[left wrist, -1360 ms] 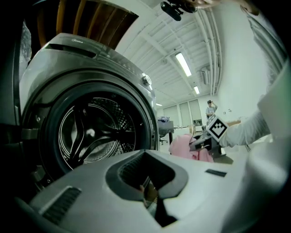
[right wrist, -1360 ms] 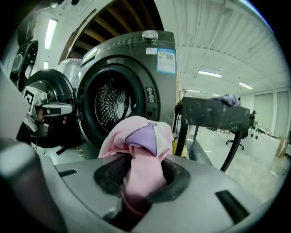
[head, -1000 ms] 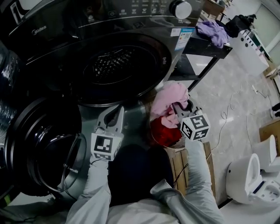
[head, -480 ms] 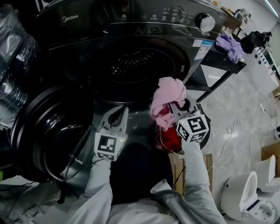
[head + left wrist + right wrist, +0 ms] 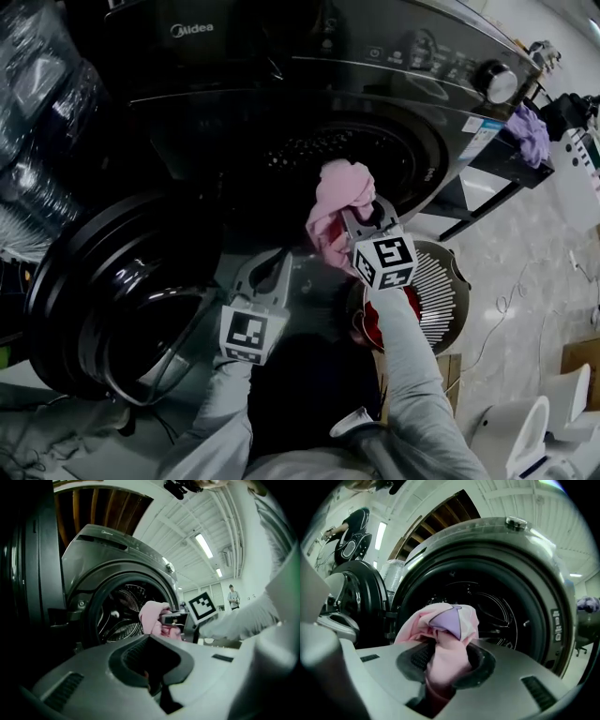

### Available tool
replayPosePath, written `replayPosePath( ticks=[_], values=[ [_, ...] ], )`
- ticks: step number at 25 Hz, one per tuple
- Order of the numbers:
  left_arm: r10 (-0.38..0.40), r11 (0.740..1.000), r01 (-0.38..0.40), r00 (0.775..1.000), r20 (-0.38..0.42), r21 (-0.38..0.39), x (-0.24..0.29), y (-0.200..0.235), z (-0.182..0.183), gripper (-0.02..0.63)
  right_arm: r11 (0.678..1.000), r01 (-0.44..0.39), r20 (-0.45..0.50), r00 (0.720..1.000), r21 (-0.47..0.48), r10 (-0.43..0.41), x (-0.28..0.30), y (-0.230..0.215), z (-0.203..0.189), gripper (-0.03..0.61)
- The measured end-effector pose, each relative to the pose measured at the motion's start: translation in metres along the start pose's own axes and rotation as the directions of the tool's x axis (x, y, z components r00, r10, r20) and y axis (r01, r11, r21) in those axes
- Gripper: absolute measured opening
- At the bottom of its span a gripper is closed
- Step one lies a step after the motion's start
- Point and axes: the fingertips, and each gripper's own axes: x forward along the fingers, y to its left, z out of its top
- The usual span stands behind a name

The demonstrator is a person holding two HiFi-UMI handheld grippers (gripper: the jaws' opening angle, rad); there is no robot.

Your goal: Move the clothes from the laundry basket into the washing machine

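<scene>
We have the right hand-held gripper [image 5: 364, 214] pinching a bunched fold of the soft pink cotton garment [image 5: 336, 190], which has a lilac patch showing in the right gripper view. The garment hangs just in front of the round drum opening [image 5: 349, 155] of the dark grey front-loading washing machine [image 5: 375, 56]. It is clear of the round slatted laundry basket [image 5: 442, 298] but not yet inside the drum. The left hand-held gripper [image 5: 267, 272] is pressed together with nothing in it. It sits lower, near the open round glass door [image 5: 103, 291].

We judge the loose ends of the garment to be the main risk. They droop below the jaws and could drag across the lower lip of the opening or snag on its seal. If we let go too early, the garment would land on that lip or slide to the floor. The grip takes only a fold, so a tug from a snag could pull the cloth free. A crumpled red garment [image 5: 382, 323] lies in the basket, so the task is not finished.
</scene>
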Motion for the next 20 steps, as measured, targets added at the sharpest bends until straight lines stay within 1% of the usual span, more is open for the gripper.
replayPosePath(
  ticks=[4,7,9,14,16,17,19,20],
  values=[
    [-0.025,1.0,0.025,1.0,0.005,0.001,0.013,-0.003,-0.005,0.02,1.0,0.031,0.022,0.999,-0.001,-0.031,0.036,-0.005,-0.012,0.115],
    [-0.019,1.0,0.019,1.0,0.018,-0.011,0.021,0.003,-0.006,0.02,0.998,0.064,0.044,0.997,-0.019,-0.063,0.057,-0.012,-0.02,0.115],
    [-0.012,1.0,0.012,1.0,0.022,-0.023,0.024,0.007,-0.007,0.02,0.995,0.084,0.057,0.995,-0.05,-0.081,0.071,-0.018,-0.024,0.115],
    [-0.01,1.0,0.01,0.999,0.039,-0.007,0.027,0.01,-0.009,0.02,0.978,0.153,0.064,0.987,-0.14,-0.145,0.111,-0.033,-0.035,0.115],
    [-0.009,1.0,0.009,0.999,0.04,-0.012,0.026,0.01,-0.01,0.02,0.971,0.174,0.031,0.985,-0.165,-0.171,0.127,-0.036,-0.044,0.117],
    [-0.005,1.0,0.006,0.999,0.035,-0.026,0.025,0.01,-0.011,0.02,0.968,0.176,0.0,0.984,-0.179,-0.179,0.134,-0.037,-0.05,0.117],
    [0.004,0.998,-0.002,1.0,0.027,-0.062,0.023,0.009,-0.012,0.02,0.966,0.158,-0.095,0.979,-0.204,-0.181,0.148,-0.036,-0.065,0.117],
    [0.008,0.997,-0.006,1.0,0.028,-0.072,0.022,0.009,-0.012,0.02,0.969,0.14,-0.149,0.974,-0.204,-0.172,0.153,-0.035,-0.072,0.137]
  ],
)
